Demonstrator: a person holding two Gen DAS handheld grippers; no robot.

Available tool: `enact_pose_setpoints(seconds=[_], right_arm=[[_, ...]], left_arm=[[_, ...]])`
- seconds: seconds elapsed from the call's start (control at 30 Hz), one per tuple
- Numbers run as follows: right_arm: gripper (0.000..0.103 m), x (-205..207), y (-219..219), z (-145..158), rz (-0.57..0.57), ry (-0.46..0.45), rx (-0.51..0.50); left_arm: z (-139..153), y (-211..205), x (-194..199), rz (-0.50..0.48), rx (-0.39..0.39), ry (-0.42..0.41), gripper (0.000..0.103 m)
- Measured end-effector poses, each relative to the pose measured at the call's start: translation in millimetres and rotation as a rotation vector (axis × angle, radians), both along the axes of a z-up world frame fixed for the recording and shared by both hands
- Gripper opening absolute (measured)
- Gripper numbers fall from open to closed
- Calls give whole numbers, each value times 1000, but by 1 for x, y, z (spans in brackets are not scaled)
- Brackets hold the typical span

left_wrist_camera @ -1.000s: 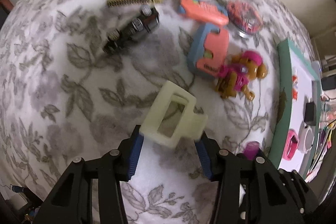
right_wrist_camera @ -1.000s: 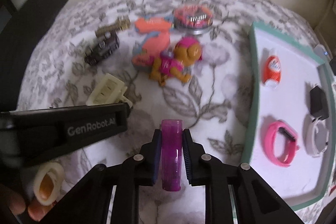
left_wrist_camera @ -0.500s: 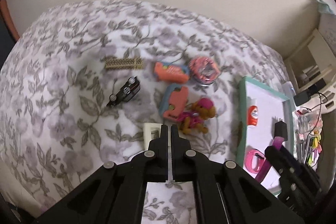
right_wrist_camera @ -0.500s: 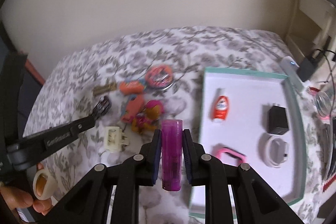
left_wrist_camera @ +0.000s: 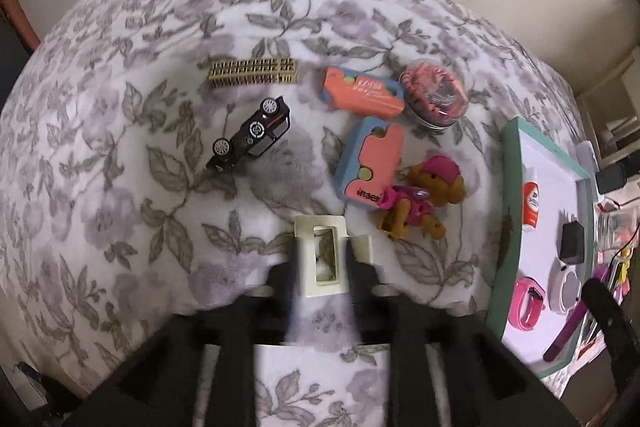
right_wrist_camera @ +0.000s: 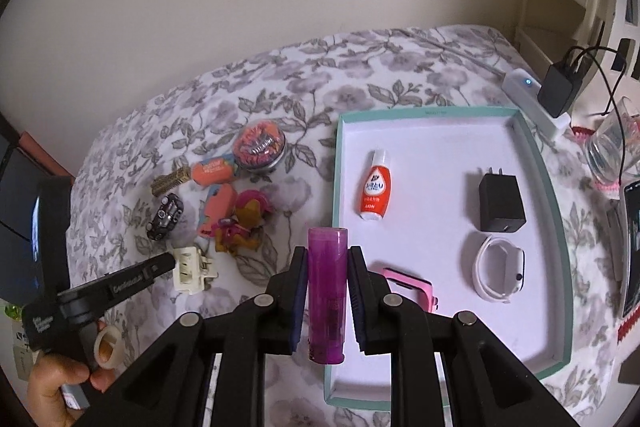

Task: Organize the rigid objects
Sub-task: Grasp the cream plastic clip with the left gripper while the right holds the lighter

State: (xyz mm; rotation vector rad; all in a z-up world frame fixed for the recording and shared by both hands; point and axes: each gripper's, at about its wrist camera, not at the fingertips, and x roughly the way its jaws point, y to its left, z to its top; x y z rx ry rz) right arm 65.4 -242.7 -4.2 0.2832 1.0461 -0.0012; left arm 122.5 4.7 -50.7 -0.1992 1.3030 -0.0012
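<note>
**A:** Look at your tray first, on the right. It holds four things: one red-and-white squeeze bottle, one black charger, one white watch and one pink band, which is partly hidden behind your right gripper.

**B:** And what is that gripper doing?

**A:** Its jaws are pinching one purple tube, held upright above the tray's near left part.

**B:** What is left on the floral cloth?

**A:** Seven loose things, to the left of the tray: one cream clip, one black toy car, one tan comb, two orange-and-blue cases, one round tin and one toy dog in pink.

**B:** And your left gripper?

**A:** It is blurred. Its jaws are opening with the clip between them, and I cannot tell whether the pads are touching it.

**B:** Does one camera show more?

**A:** Only the right one shows your hand on the left handle, the white power strip with a plugged-in adapter, and a glass far right. Only the left one shows the car's wheels clearly.
</note>
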Motion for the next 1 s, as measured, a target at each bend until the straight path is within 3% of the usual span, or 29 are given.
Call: enact_pose_setpoints(seconds=[0.03, 0.2, 0.27, 0.63, 0.7, 0.8, 1.0], right_arm=[[21, 0, 1, 0, 3, 2, -1], [21, 3, 3, -6, 10, 20, 2], [21, 4, 3, -9, 6, 34, 1], [21, 5, 5, -12, 10, 47, -5], [21, 5, 5, -12, 9, 47, -3], [21, 5, 5, -12, 8, 48, -1], [21, 5, -4, -13, -9, 54, 6]], left_arm=[[-2, 0, 1, 7, -3, 3, 50], [-13, -7, 4, -11, 21, 19, 54], [-17, -10, 5, -17, 21, 10, 64], [-32, -31, 8, -60, 48, 4, 64], [-32, -33, 8, -65, 47, 0, 60], [-31, -38, 10, -71, -23, 12, 34], [-24, -44, 10, -74, -25, 23, 32]])
